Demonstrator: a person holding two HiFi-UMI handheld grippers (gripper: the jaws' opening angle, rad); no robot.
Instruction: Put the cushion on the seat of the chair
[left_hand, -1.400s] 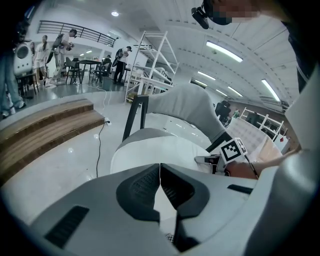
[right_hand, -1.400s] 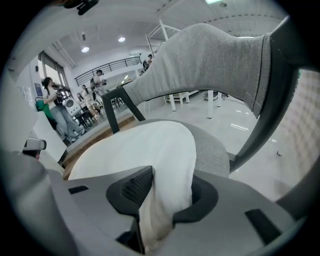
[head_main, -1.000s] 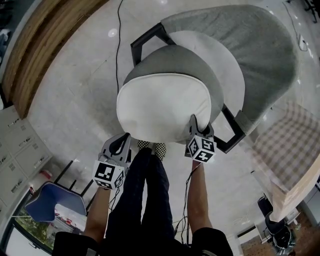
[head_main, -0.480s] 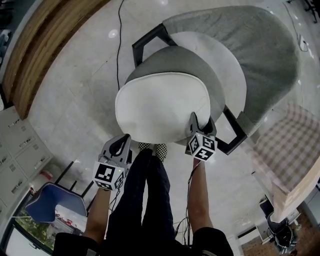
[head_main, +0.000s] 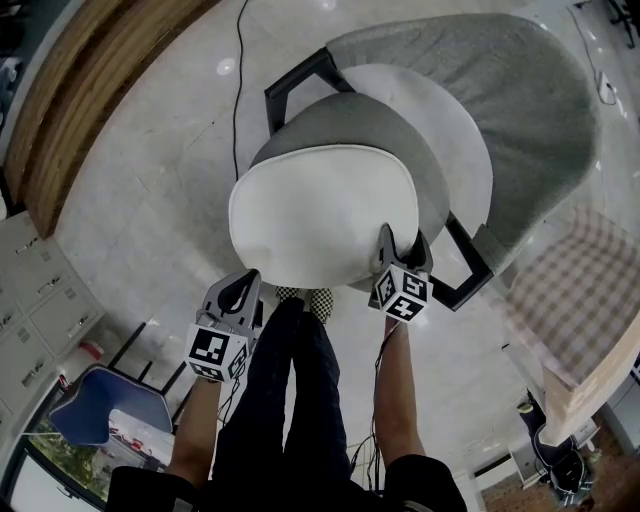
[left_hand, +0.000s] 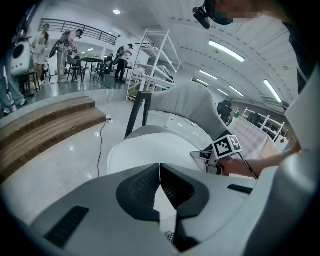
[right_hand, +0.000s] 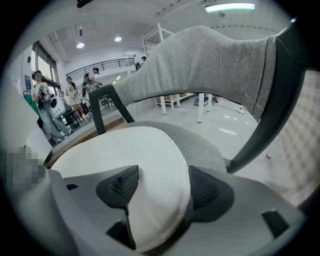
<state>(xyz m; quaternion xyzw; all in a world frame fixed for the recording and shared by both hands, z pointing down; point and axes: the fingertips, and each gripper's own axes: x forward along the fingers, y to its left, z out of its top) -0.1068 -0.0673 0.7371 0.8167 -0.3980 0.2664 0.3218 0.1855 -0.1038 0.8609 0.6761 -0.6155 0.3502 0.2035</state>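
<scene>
The white round cushion (head_main: 320, 210) lies flat on the grey seat (head_main: 405, 150) of the armchair, whose grey backrest (head_main: 520, 110) curves behind it. My right gripper (head_main: 398, 245) is at the cushion's front right edge. Its jaws are opening, and the cushion's rim (right_hand: 150, 200) bulges between them; the pads no longer pinch it. My left gripper (head_main: 243, 280) hangs just off the cushion's front left edge, shut with nothing in it. In the left gripper view its tips (left_hand: 160, 172) meet in front of the cushion (left_hand: 150, 152).
Black chair arms (head_main: 290, 85) flank the seat. Wooden steps (head_main: 90, 90) and a floor cable (head_main: 237, 80) lie at the left. A checked bench (head_main: 585, 290) stands at the right, a blue chair (head_main: 100, 400) at lower left. My legs stand right before the seat.
The right gripper's jaws have spread apart around the cushion's rim, and the cushion has settled slightly leftward on the seat. The left gripper has stayed where it was.
</scene>
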